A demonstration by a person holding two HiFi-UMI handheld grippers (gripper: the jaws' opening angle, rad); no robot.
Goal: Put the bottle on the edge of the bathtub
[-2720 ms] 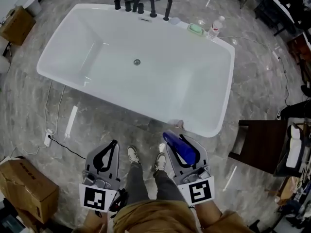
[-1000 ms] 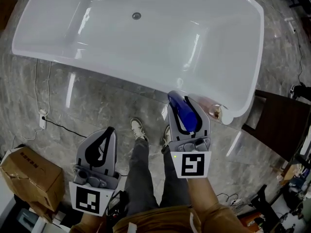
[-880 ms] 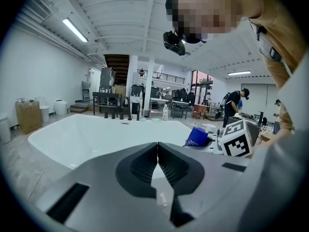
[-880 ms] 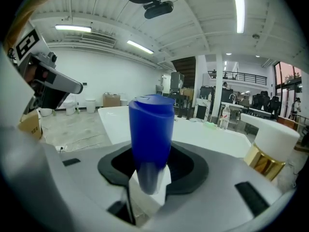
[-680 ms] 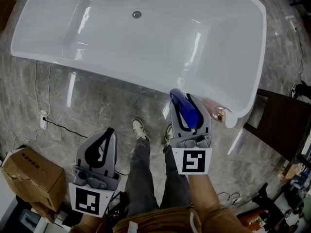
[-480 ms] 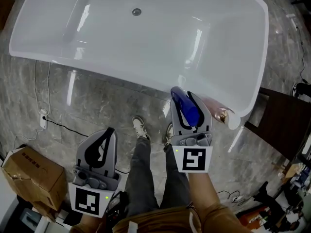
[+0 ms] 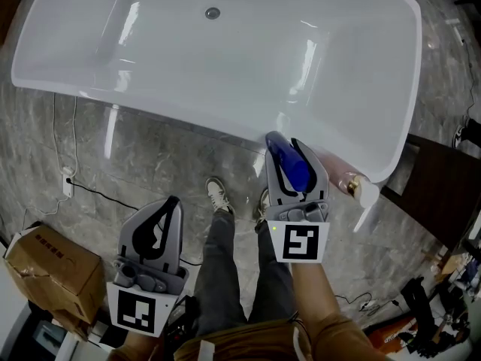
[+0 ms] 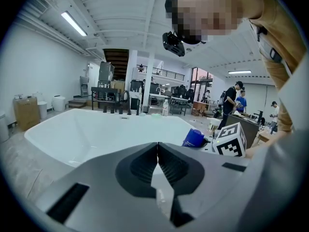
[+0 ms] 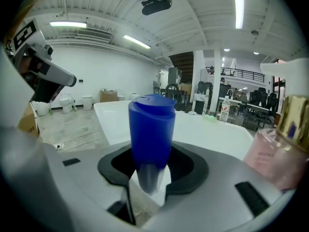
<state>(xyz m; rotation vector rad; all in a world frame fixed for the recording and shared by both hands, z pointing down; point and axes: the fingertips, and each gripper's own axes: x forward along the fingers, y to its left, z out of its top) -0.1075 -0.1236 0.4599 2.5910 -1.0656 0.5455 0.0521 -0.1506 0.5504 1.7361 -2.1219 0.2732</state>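
Gloss and soft curves mark the white bathtub point(image 7: 248, 59), a smooth rectangle with rounded corners and a small metal drain point(image 7: 213, 12) toward its far side. It stands on a grey, veined stone floor point(image 7: 158, 164).

The blue bottle point(image 7: 289, 164), a plain cylinder with a flat-topped cap, is at the bathtub's near rim, close to its near right corner. It seems to hang just above the rim, though contact cannot be judged from overhead. The right tongs point(image 7: 285, 145) grip it, their grey plastic jaws spread fairly wide and pressed against either side of its lower body.

Just right of it, on that same corner of the bathtub, rests a pink translucent bottle point(image 7: 350, 183) with a gold cap.

The left tongs point(image 7: 173, 201) hover over the floor, well short of the bathtub, jaws closed tip to tip with nothing between them. A creased cardboard box point(image 7: 49, 265) sits on the floor further from the bathtub.
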